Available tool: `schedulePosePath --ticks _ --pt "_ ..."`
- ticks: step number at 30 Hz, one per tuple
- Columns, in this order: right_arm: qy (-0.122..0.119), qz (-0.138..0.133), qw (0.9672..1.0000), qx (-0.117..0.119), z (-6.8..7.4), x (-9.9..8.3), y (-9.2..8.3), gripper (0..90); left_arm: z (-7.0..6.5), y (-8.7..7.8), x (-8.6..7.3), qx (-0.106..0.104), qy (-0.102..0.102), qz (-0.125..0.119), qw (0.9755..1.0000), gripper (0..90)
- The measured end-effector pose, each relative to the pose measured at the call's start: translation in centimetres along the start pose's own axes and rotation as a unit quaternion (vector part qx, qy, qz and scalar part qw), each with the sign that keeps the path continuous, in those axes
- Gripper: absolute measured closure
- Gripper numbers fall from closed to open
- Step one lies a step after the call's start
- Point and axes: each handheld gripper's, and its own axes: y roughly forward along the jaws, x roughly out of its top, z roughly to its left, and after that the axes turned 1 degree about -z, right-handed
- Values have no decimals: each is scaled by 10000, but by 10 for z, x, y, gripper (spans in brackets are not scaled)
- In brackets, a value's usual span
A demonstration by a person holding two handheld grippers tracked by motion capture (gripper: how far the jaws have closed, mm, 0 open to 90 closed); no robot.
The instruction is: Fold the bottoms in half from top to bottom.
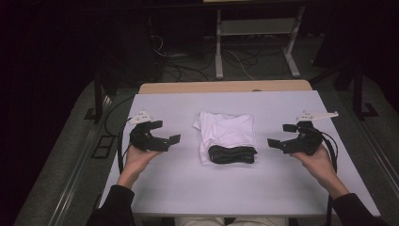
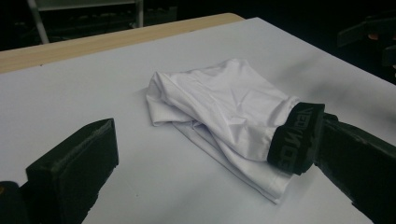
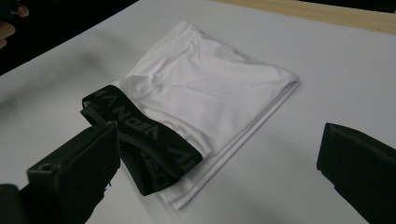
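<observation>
A folded white garment [image 1: 226, 131] with a black waistband [image 1: 232, 154] lies in the middle of the white table [image 1: 188, 188], waistband toward the person. My left gripper [image 1: 168, 131] is held to its left, open and holding nothing, jaws pointing at the garment. My right gripper [image 1: 277, 134] mirrors it on the right, also open. In the left gripper view the garment [image 2: 224, 100] sits between the spread jaws of the left gripper [image 2: 217, 140], and the waistband [image 2: 293, 137] lies by the right jaw. In the right gripper view the right gripper [image 3: 217, 149] frames the garment [image 3: 210, 86], with the waistband [image 3: 144, 135] by the left jaw.
A wooden strip [image 1: 226, 86] runs along the table's far edge. Behind it stands a metal frame [image 1: 256, 28] on the dark floor among loose cables [image 1: 188, 66]. Bare white table surface surrounds the garment on all sides.
</observation>
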Motion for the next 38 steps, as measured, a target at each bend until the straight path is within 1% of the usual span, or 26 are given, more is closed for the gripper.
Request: schedulePosePath --ticks 2,8,15,20,23,25,29,34,38 --pt "4 6 10000 7 2 -3 -1 0 -2 -3 -3 32 42 -19 10000 0" --pt "26 20 10000 40 8 -21 -6 0 -4 -12 -13 60 9 -117 9999 0" --pt "5 17 10000 -41 11 -34 -14 0 -8 -16 -31 132 -66 -248 9996 0" --pt "15 61 9999 -116 10 -43 -17 0 -9 -19 -42 141 -90 -199 9997 0" --pt "-6 56 9999 -160 9 -47 -20 0 -8 -23 -48 145 -119 -274 9994 0" --pt "19 50 9998 -174 9 -49 -22 0 -8 -24 -52 157 -156 -290 9993 0" --pt "36 84 9997 -217 8 -55 -26 0 -9 -26 -58 173 -167 -273 9993 0" --pt "49 119 9995 -286 6 -63 -30 0 -10 -30 -64 227 -97 -210 9995 0" --pt "33 125 9994 -321 4 -66 -33 0 -11 -31 -67 189 -102 -202 9996 0"
